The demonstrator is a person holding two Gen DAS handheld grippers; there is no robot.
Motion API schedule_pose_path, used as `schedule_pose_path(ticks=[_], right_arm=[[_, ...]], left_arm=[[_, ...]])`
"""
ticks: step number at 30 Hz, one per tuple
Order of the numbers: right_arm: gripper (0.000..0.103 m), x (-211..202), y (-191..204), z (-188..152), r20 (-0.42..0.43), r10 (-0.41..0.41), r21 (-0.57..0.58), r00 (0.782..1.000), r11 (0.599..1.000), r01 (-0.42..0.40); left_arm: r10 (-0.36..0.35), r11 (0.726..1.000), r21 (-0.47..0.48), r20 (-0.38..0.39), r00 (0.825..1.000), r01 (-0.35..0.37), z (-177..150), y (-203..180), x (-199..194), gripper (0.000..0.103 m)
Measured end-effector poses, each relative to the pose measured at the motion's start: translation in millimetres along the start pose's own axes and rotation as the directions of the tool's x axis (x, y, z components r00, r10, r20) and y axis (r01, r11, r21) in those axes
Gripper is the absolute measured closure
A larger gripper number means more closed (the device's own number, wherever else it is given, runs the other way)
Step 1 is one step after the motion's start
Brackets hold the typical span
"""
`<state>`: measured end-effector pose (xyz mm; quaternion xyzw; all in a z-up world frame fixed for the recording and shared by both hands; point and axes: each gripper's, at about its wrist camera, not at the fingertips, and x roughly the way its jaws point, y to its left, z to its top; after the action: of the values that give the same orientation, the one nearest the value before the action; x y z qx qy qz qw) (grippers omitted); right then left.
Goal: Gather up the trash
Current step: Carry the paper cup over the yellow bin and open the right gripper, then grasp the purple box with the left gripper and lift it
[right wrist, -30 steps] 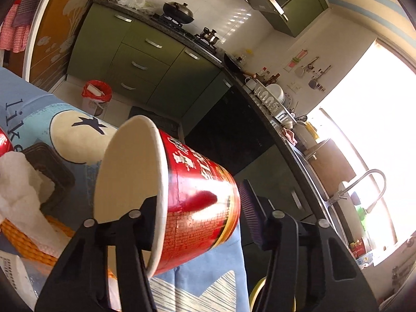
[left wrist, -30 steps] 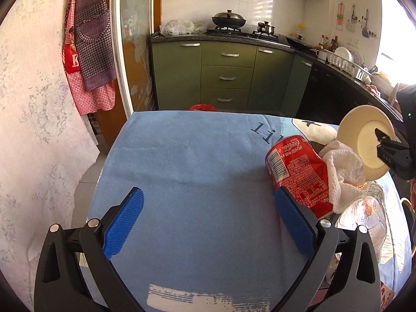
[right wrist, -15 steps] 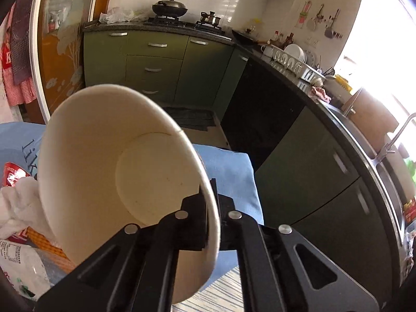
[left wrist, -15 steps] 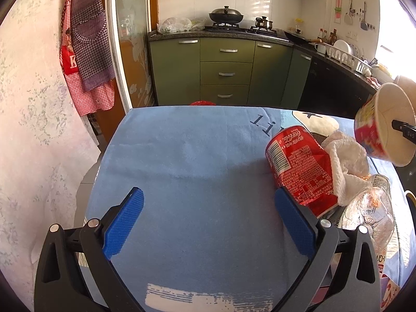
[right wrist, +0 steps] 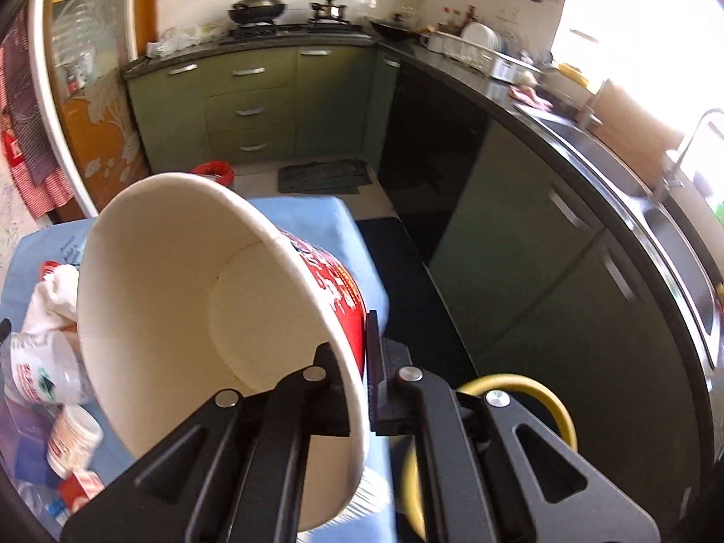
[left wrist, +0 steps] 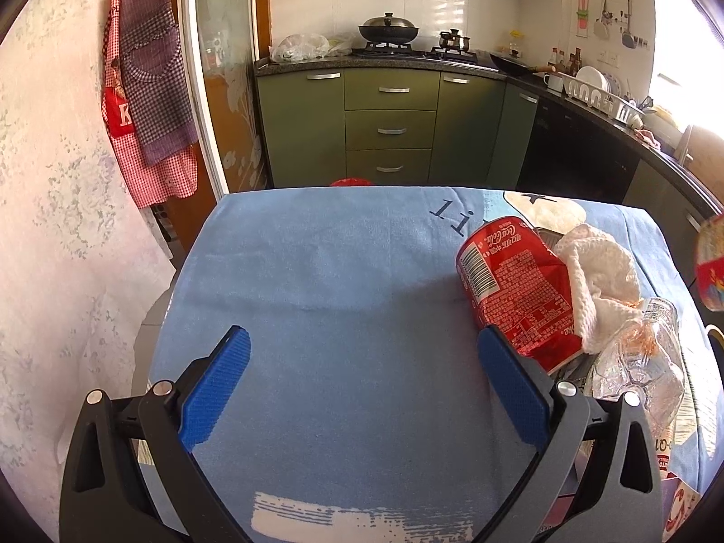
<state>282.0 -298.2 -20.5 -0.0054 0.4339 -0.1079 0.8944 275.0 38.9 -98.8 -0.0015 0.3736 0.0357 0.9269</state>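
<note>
My right gripper [right wrist: 359, 362] is shut on the rim wall of an empty red-and-white paper noodle cup [right wrist: 190, 307], held tilted in the air past the table's right edge; the cup also shows at the right edge of the left wrist view [left wrist: 710, 267]. My left gripper [left wrist: 362, 380] is open and empty, low over the blue tablecloth [left wrist: 326, 280]. A crushed red cola can [left wrist: 516, 298] lies just beyond its right finger [left wrist: 511, 389], next to a crumpled white paper towel [left wrist: 597, 280] and a clear plastic bottle [left wrist: 642, 362].
A yellow-rimmed bin [right wrist: 516, 412] sits on the floor below the right gripper. A small white tub [right wrist: 74, 439] and other litter lie at the table's near right. Green kitchen cabinets [left wrist: 389, 131] and a black counter [right wrist: 565, 145] stand beyond. A red bin [right wrist: 212, 172] is on the floor.
The right gripper has swung the noodle cup away to the right, off the table's side and over the floor, and turned it. The left gripper has stayed open in place.
</note>
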Motion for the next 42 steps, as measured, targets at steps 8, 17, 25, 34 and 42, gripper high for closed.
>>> schedule_pose_path(ticks=[8, 17, 25, 34, 42], right_arm=[[0.099, 32, -120, -51, -0.226, 0.04, 0.238, 0.973, 0.971, 0.015], [0.086, 96, -192, -91, -0.4, 0.102, 0.43, 0.911, 0.898, 0.089], [0.085, 89, -187, -103, -0.376, 0.084, 0.417, 0.923, 0.905, 0.087], [0.078, 71, -165, -124, -0.286, 0.141, 0.34, 0.948, 0.94, -0.037], [0.073, 46, -147, -146, -0.232, 0.216, 0.311, 0.948, 0.94, -0.138]], left_arm=[[0.008, 1.0, 0.003, -0.003, 1.0, -0.008, -1, -1, 2, 0.004], [0.004, 1.0, 0.015, -0.025, 1.0, -0.004, -4, -6, 10, 0.004], [-0.04, 0.999, 0.01, -0.03, 0.999, 0.04, -3, -10, 5, 0.004], [-0.148, 0.988, 0.036, -0.009, 0.989, 0.149, 1, -19, -48, 0.004], [-0.298, 0.932, 0.191, -0.083, 0.951, 0.309, -34, -53, -110, 0.004]])
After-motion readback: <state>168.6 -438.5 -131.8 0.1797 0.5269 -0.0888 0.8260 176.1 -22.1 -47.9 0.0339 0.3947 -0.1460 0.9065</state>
